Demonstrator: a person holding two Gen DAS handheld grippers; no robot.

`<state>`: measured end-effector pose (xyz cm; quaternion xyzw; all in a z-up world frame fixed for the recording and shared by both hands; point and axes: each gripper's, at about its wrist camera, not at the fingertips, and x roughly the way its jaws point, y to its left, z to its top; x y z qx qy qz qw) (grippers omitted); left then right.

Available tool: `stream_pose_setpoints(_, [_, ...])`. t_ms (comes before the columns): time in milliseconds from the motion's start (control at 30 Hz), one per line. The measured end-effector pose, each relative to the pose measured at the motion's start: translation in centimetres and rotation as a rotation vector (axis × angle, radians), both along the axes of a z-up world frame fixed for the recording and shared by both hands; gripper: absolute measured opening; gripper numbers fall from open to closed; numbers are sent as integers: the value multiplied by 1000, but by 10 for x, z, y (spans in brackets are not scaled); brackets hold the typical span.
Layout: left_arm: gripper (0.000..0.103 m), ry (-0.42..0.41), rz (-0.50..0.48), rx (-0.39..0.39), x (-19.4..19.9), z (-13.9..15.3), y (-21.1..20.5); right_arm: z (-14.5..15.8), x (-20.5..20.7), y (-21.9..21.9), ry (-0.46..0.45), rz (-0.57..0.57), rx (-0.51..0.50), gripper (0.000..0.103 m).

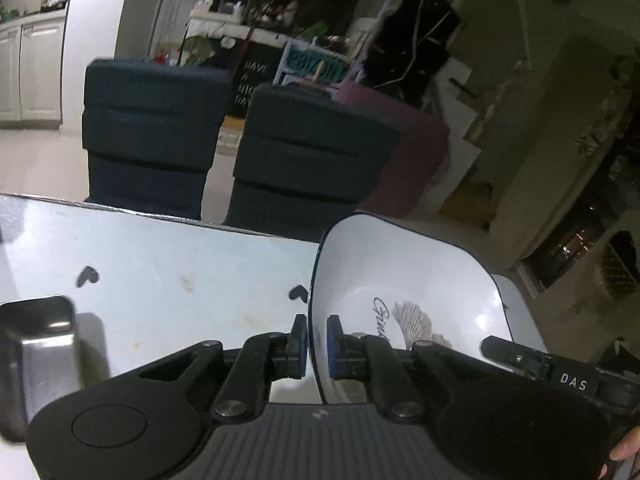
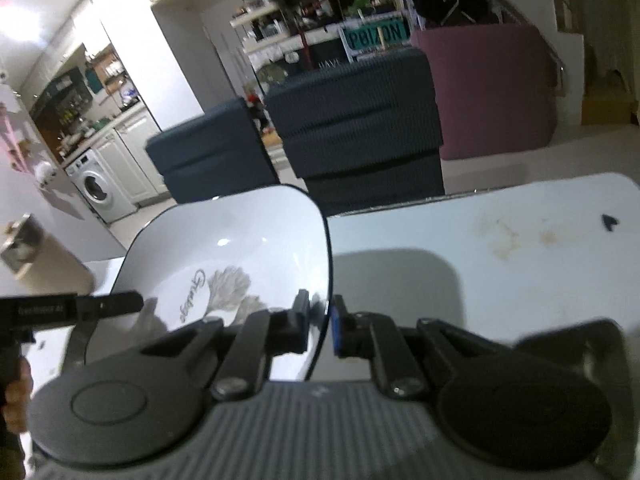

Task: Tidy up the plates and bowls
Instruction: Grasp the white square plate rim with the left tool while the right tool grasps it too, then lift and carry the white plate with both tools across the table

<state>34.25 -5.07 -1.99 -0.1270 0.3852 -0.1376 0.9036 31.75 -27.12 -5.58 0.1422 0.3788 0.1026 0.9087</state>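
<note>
A white square bowl (image 1: 404,280) with a dark rim and a leaf print with script inside hangs above the white table (image 1: 168,256). My left gripper (image 1: 318,344) is shut on the bowl's left rim, one blue pad on each side of the wall. In the right wrist view the same bowl (image 2: 240,240) shows on the left, and my right gripper (image 2: 322,328) is shut on its right rim. The other gripper's black finger (image 2: 108,304) pokes in at the bowl's far edge. The bowl's shadow falls on the table (image 2: 500,280) below it.
A shiny metal tray (image 1: 40,356) lies on the table at the left. Two dark blue chairs (image 1: 152,136) and a maroon seat (image 1: 408,148) stand beyond the table's far edge. The tabletop has small black heart marks (image 1: 86,276) and faint stains (image 2: 508,236).
</note>
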Motion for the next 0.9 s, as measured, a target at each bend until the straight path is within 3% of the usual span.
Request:
stream_pose_setpoints(167, [10,-9,-19,-12,-49,22,2,23,-53,0,-21,-4,14,13])
stream_pose_setpoints(400, [10,-1,-30,-30,-110,27,16,37,-113,5,-33,-11,20,12])
stream_pose_setpoints(633, [10,5,-36,-22,-161,16,21,34,-157,14,-25,9,2,12])
stream_pose_setpoints(900, [10,56,-35,-31,-200,-16,29,17,-176,17,39,3,14,12])
